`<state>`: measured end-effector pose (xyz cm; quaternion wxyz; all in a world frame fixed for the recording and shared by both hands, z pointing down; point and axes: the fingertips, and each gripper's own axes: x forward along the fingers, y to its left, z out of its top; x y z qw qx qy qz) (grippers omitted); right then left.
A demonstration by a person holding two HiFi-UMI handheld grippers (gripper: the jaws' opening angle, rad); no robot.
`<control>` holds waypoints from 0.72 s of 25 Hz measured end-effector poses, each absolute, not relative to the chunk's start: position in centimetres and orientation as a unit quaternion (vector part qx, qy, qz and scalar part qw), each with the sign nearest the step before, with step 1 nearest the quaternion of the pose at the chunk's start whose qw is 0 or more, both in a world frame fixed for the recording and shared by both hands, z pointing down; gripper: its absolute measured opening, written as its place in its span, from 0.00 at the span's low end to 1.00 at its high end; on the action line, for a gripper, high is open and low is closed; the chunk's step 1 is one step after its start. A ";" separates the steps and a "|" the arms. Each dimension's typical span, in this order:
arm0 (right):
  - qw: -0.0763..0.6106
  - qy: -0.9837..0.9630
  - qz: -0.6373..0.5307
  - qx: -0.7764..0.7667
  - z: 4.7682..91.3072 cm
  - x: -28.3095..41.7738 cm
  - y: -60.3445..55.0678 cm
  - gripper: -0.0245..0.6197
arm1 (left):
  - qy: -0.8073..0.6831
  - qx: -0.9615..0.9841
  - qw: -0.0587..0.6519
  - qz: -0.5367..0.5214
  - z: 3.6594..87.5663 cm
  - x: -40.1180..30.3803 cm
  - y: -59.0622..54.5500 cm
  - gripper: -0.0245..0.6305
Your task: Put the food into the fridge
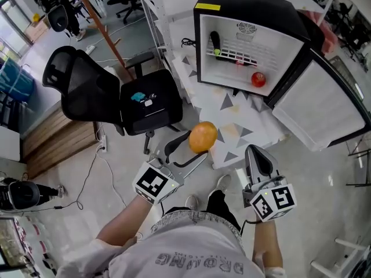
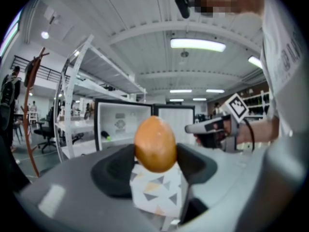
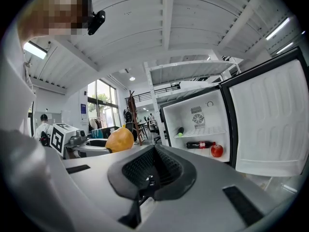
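The left gripper (image 1: 199,145) clamps the orange (image 2: 154,144) between widely spread jaws, one pad on each flank, so the round fruit cannot roll out. It is carried in the air, short of the fridge (image 1: 249,2) and facing the open compartment. The right gripper (image 3: 149,174) rides alongside, jaws together and empty (probably kept free for the door (image 1: 322,106)). An apple (image 1: 258,79) and bottles (image 3: 200,144) already occupy the interior, so select a free spot.

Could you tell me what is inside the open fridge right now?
A dark bottle rests on the wire shelf; beneath, a red-labelled bottle and a red apple. Anything behind them is hidden.
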<state>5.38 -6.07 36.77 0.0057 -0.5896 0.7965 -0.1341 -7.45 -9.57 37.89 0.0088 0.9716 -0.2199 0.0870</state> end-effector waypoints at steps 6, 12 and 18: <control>0.008 0.804 -0.137 -0.579 36.9 8.2 -8.9 0.04 | -0.231 0.968 0.009 0.095 38.0 -4.6 -11.9 0.46; 0.013 0.814 -0.139 -0.564 36.7 11.3 -11.1 0.04 | -0.247 0.963 0.009 0.103 38.0 -1.6 -13.6 0.46; 0.025 0.822 -0.139 -0.551 36.3 14.3 -13.2 0.04 | -0.264 0.958 0.003 0.115 37.5 1.2 -15.2 0.46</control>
